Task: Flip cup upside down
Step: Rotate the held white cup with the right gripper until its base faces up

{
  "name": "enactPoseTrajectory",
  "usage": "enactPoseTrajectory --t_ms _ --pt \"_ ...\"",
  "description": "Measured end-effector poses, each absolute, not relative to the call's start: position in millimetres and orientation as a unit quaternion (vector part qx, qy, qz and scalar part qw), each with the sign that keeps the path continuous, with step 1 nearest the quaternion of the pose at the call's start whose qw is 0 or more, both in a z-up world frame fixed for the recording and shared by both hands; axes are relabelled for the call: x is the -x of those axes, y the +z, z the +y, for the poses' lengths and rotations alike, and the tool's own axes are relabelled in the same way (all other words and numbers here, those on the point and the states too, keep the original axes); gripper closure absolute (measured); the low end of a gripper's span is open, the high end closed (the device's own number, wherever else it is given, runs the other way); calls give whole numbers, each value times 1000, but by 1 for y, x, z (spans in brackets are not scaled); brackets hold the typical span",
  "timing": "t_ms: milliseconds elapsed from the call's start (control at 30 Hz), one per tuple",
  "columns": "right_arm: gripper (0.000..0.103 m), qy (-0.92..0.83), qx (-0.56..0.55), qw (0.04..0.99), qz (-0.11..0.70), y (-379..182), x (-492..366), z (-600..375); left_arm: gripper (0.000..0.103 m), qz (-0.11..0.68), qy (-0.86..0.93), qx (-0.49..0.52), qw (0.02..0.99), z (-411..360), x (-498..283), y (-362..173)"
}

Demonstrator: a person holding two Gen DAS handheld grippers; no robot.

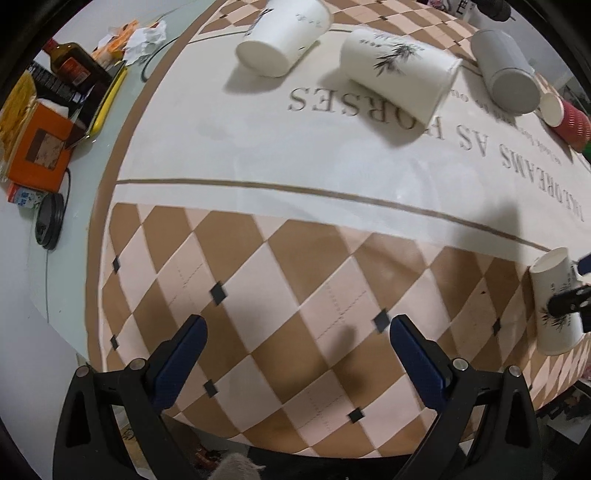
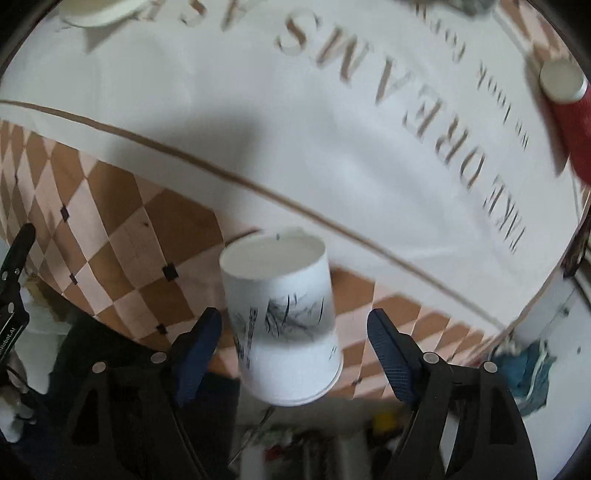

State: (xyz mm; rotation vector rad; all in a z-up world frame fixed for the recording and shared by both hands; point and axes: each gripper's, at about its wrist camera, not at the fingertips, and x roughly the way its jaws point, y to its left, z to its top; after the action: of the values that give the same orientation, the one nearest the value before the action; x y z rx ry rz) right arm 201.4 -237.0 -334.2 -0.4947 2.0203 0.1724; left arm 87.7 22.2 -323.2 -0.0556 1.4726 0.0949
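Note:
A white paper cup with a dark leaf print (image 2: pixel 284 317) stands upside down near the table's front edge, its wide rim down and its base up. My right gripper (image 2: pixel 294 330) is open, its blue fingers on either side of the cup with gaps to its wall. The same cup (image 1: pixel 556 302) shows at the right edge of the left wrist view, with the right gripper's fingers (image 1: pixel 569 301) beside it. My left gripper (image 1: pixel 295 334) is open and empty over the checkered cloth.
Two white paper cups (image 1: pixel 284 35) (image 1: pixel 400 74) lie on their sides at the back. A grey cup (image 1: pixel 506 70) and a red ribbed cup (image 1: pixel 567 120) lie at the right; the red cup also shows in the right wrist view (image 2: pixel 570 118). Boxes and a bottle (image 1: pixel 72 64) stand left.

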Motion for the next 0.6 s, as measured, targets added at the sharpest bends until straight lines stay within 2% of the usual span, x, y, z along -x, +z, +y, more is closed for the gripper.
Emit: enactPoseTrajectory --t_ms 67,100,133,333,433,600 --pt "23 80 194 528 823 -328 -194 -229 2 673 37 29 738 12 -92 -322" --pt "38 88 187 546 812 -323 -195 -228 2 674 35 31 738 11 -94 -323" --pt "47 92 183 553 808 -321 -195 -229 2 673 32 32 738 10 -96 -322" --pt "47 94 133 603 781 -306 -188 -250 0 669 20 27 742 -4 -113 -318" --pt "47 90 94 657 742 -284 -190 -264 0 664 16 24 747 -19 -133 -311" --pt "47 69 32 769 635 -246 -195 -282 0 661 17 31 749 -35 -153 -311"
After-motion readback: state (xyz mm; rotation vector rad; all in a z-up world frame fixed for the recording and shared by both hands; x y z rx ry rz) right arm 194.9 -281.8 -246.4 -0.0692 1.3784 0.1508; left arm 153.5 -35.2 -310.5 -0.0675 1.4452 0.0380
